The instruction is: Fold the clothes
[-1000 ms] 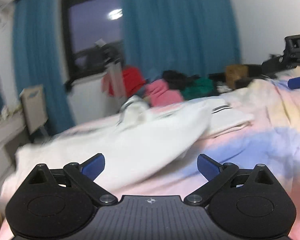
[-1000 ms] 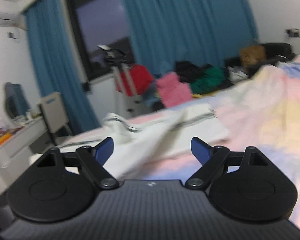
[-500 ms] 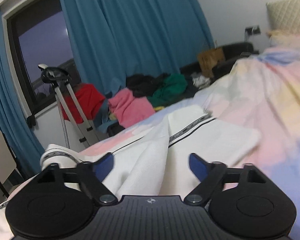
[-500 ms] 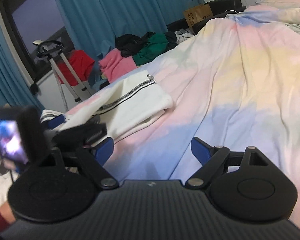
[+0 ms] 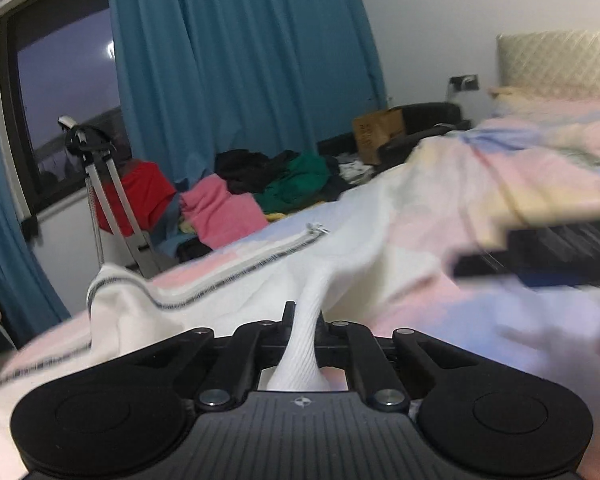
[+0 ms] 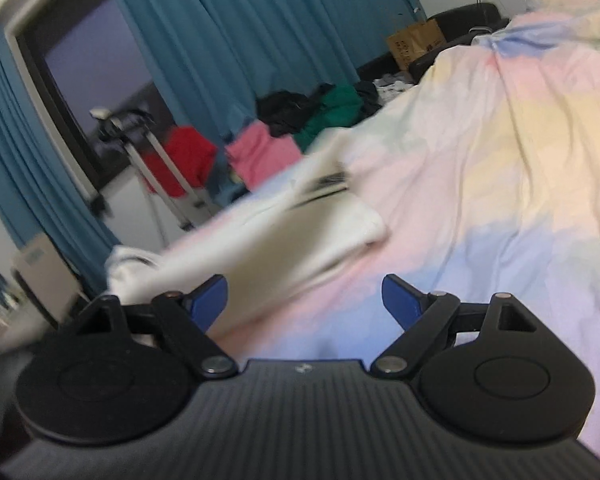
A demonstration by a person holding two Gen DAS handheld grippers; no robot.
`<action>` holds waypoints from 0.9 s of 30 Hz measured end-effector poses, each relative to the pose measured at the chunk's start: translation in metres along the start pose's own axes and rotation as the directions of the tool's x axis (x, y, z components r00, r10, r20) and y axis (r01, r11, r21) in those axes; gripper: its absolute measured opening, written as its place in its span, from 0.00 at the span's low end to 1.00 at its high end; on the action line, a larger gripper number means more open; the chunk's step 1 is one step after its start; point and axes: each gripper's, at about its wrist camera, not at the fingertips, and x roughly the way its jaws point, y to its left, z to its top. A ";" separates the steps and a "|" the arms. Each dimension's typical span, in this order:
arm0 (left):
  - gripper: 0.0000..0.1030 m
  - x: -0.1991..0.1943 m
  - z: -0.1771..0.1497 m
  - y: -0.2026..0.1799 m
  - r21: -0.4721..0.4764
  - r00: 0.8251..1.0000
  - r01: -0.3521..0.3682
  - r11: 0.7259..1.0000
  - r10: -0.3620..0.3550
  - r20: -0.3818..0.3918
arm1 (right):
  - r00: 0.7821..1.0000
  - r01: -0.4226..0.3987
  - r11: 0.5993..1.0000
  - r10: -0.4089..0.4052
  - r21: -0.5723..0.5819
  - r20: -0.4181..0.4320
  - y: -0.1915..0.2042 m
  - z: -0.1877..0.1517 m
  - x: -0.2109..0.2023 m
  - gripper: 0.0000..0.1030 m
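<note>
The left gripper (image 5: pixel 303 322) has just closed its jaws on a ribbed white fold of the white garment (image 5: pixel 260 292), which bunches into a narrow rope between its black fingers. The right gripper (image 6: pixel 304 300) stands with its blue-padded jaws wide apart and nothing between them, above the soft pastel bedspread (image 6: pixel 480 184). The garment, edged with a dark striped band, lies rumpled across the bed's near side; beyond it sit a heap of pink, green and black clothes (image 5: pixel 256 196) and pleated teal curtains (image 5: pixel 236 64).

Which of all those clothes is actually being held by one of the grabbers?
The white garment with the dark striped trim, on the bed: the left gripper is shut on a ribbed fold. The pink, green, black and red clothes lie untouched in the far pile.
</note>
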 end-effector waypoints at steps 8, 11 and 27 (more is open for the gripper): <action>0.05 -0.090 -0.050 -0.005 -0.104 0.999 0.041 0.994 -0.045 -0.029 | 0.986 -0.124 0.949 0.150 0.288 -0.070 -0.042 0.016 -0.028 0.85; 0.06 -0.108 -0.074 0.001 -0.196 0.999 0.045 0.980 -0.047 -0.005 | 0.977 -0.123 0.918 0.179 0.377 -0.118 -0.063 0.020 -0.034 0.85; 0.06 -0.121 -0.094 0.052 -0.505 0.992 0.112 0.856 -0.069 0.102 | 0.905 0.019 0.823 0.228 0.568 -0.359 -0.054 -0.026 0.028 0.66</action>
